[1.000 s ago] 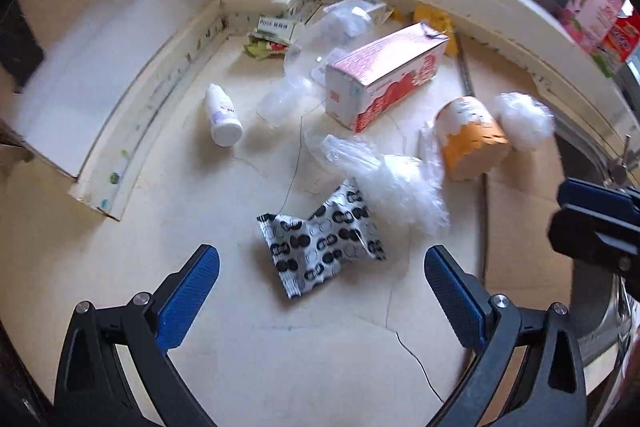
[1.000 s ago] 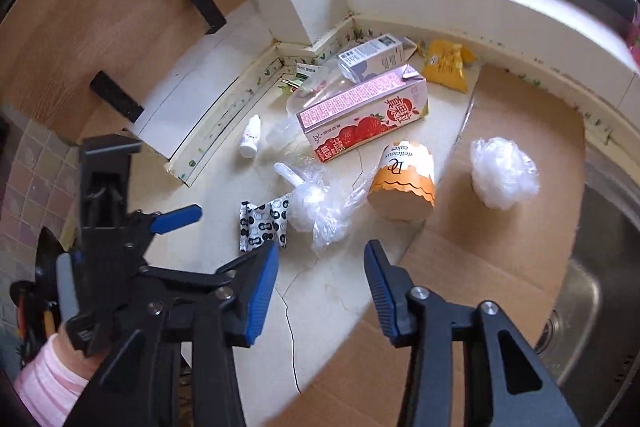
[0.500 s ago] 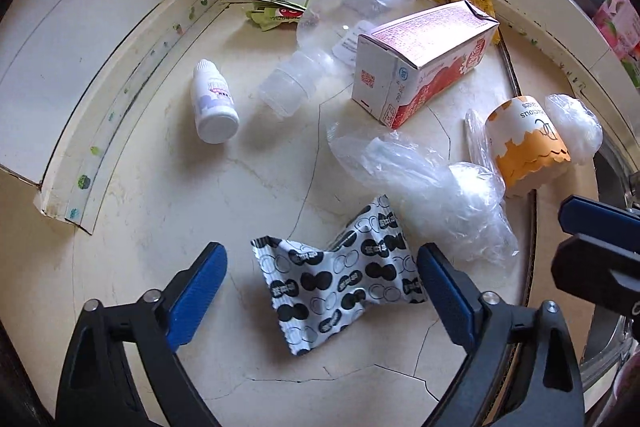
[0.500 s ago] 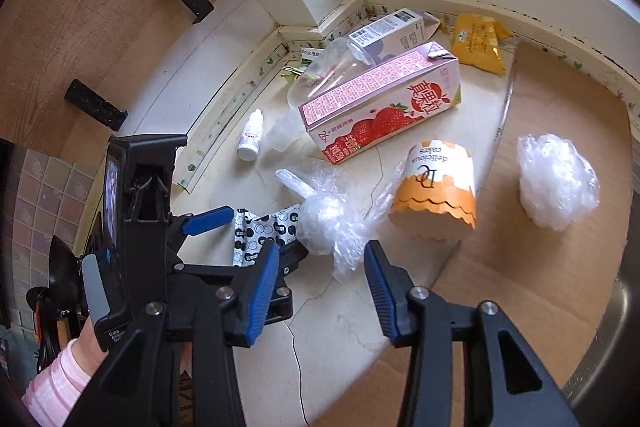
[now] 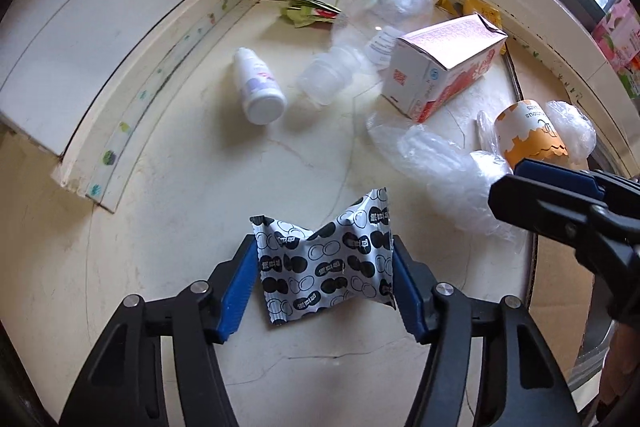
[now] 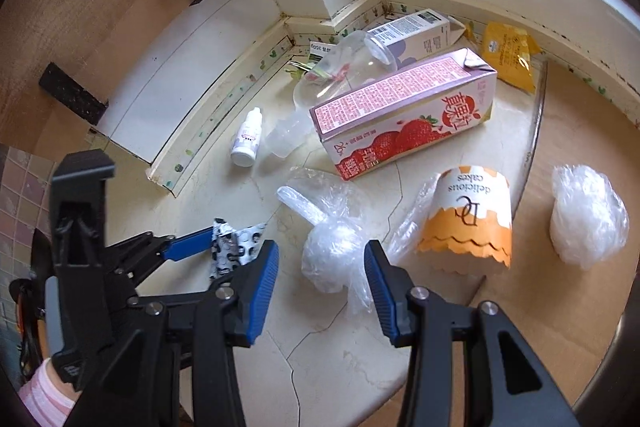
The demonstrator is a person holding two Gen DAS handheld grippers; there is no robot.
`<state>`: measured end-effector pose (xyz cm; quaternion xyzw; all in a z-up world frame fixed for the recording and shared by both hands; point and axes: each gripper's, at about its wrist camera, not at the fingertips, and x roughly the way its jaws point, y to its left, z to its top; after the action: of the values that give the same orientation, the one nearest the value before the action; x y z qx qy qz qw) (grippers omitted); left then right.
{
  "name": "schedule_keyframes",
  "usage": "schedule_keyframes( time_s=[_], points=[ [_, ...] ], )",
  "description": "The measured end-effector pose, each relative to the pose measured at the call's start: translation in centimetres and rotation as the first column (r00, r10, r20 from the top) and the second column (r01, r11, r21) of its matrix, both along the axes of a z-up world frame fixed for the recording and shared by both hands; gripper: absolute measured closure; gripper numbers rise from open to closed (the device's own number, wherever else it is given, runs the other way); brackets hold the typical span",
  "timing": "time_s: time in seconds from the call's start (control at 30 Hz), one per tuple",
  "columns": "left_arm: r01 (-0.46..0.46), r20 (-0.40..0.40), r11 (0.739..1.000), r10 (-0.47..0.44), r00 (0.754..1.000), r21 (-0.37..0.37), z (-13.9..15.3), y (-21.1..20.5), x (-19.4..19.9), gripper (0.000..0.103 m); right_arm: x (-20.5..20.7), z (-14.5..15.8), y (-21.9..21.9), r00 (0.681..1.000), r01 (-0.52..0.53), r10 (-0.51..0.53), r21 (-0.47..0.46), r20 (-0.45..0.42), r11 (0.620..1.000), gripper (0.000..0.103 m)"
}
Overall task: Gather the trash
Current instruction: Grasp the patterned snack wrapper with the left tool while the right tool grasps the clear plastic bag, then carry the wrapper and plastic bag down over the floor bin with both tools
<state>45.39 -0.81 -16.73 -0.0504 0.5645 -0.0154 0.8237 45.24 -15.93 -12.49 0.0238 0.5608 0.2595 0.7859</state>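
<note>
On the counter, at your 6 o'clock: black-and-white wrapper point(image 5: 324, 263).
Left gripper point(image 5: 324, 279): your blue pads press both wrapper edges.
Right gripper point(image 6: 320, 283): jaws wide, straddling the plastic bag point(image 6: 332, 259).
At 1 o'clock: strawberry carton point(image 6: 404, 123).

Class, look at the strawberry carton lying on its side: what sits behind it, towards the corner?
Behind the strawberry carton lie a clear plastic bottle, a smaller white-and-purple carton and a yellow packet. Their lower parts are hidden by the carton.
</note>
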Motion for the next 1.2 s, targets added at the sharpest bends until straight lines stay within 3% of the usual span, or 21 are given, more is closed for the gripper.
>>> schedule_keyframes(
  time_s=[0.27, 0.4, 0.57, 0.87, 1.2],
  points=[
    [-0.028, 0.008, 1.000, 0.028, 1.000, -0.003, 0.4, 1.6, -1.9, 0.047, 0.5, -2.2, 2.1, 0.999, -0.036, 0.040, -0.130, 0.031, 0.991, 0.058],
    [-0.037, 0.013, 0.999, 0.037, 0.999, -0.007, 0.7, 2.5, -3.3, 0.048, 0.5, -3.4, 2.4, 0.999, -0.038, 0.040, -0.142, 0.013, 0.989, 0.058],
    [-0.037, 0.014, 0.999, 0.037, 0.999, -0.019, 1.1, 3.0, -4.5, 0.051, -0.1, -3.9, 2.9, 0.999, -0.044, 0.047, -0.167, 0.013, 0.985, 0.069],
    [0.006, 0.043, 0.999, -0.004, 0.999, -0.042, 3.4, 2.6, -8.0, 0.054, -3.5, -1.7, 1.9, 0.999, -0.034, 0.038, -0.144, 0.026, 0.989, 0.073],
    [0.104, 0.076, 0.991, -0.098, 0.992, -0.079, 7.0, 1.1, -14.9, 0.056, -12.4, 2.9, 0.9, 0.998, -0.025, 0.032, -0.120, 0.055, 0.992, 0.073]
  ],
)
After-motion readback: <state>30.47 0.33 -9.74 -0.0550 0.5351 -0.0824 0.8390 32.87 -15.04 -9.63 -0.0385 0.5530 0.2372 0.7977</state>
